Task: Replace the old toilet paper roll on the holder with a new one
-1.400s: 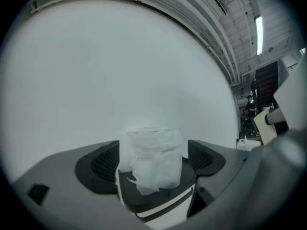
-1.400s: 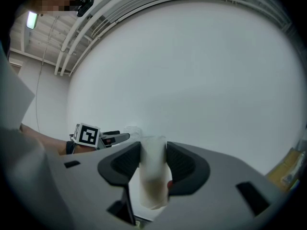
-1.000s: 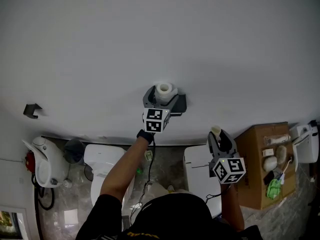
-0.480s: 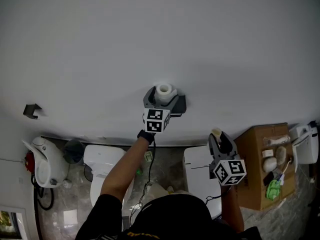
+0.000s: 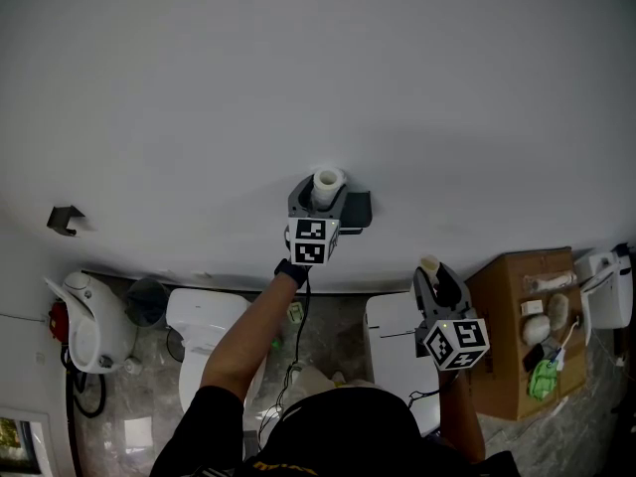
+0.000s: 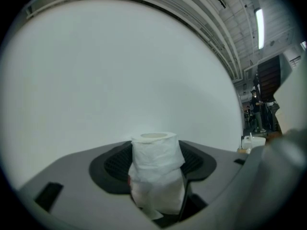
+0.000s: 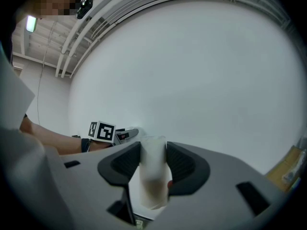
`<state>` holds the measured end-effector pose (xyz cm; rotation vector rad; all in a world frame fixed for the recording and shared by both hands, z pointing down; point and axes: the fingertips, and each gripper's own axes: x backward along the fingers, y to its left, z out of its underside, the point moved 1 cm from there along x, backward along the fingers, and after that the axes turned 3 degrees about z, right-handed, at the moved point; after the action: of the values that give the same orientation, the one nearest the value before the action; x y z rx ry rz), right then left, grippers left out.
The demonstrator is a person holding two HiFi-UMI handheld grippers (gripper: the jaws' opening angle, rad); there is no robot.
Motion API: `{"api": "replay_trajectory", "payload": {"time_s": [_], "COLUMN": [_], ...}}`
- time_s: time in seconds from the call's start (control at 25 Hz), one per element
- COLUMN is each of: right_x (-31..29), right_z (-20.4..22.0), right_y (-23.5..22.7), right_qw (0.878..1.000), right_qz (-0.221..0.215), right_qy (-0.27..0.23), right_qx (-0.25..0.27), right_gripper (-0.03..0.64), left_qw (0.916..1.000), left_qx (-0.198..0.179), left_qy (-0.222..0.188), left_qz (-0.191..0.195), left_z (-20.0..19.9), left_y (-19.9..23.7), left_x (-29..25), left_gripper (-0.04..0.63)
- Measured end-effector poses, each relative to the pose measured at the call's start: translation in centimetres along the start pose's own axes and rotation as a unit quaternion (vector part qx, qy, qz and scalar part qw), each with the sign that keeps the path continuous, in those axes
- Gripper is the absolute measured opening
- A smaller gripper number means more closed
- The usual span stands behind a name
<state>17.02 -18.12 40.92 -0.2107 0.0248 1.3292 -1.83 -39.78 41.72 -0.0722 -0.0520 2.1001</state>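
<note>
White roll [image 6: 156, 171] upright, left jaws just closing on it, right jaws clamping upright core [image 7: 152, 176]

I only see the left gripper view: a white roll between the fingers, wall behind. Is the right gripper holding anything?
Observer: Yes. The right gripper is shut on a pale tube, held upright.
Operator: Where is the holder?
Observer: Head view shows a dark fitting, probably the holder, just right of the roll. The left gripper has just been closing its fingers on that roll.
Operator: Anywhere to drop the tube?
Observer: A cardboard box stands beside the right gripper, at the head view's right, with small items on top.
</note>
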Motion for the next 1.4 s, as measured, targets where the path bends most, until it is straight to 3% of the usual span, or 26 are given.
{"api": "replay_trajectory", "payload": {"time_s": [0.64, 1.08, 1.4], "right_x": [0.3, 0.6, 2.2], "right_z": [-0.1, -0.1, 0.1], "right_y": [-0.3, -0.4, -2.0], "right_qw": [1.000, 1.000, 0.999], "right_qz": [0.004, 0.010, 0.037], "right_qy": [-0.001, -0.006, -0.004], "right_qx": [-0.001, -0.006, -0.010], "right_gripper": [0.170, 0.170, 0.172], "left_qw": [0.9999, 0.9964, 0.9931], "left_qx": [-0.009, -0.020, -0.010], "left_qy": [-0.005, -0.042, -0.048], "left_qz": [0.013, 0.071, 0.107], "left_z": [-1.5, -5.9, -6.1], "left_y": [-0.6, -4.8, -8.4], "left_x": [0.2, 0.3, 0.0], "left_gripper": [0.284, 0.284, 0.284]}}
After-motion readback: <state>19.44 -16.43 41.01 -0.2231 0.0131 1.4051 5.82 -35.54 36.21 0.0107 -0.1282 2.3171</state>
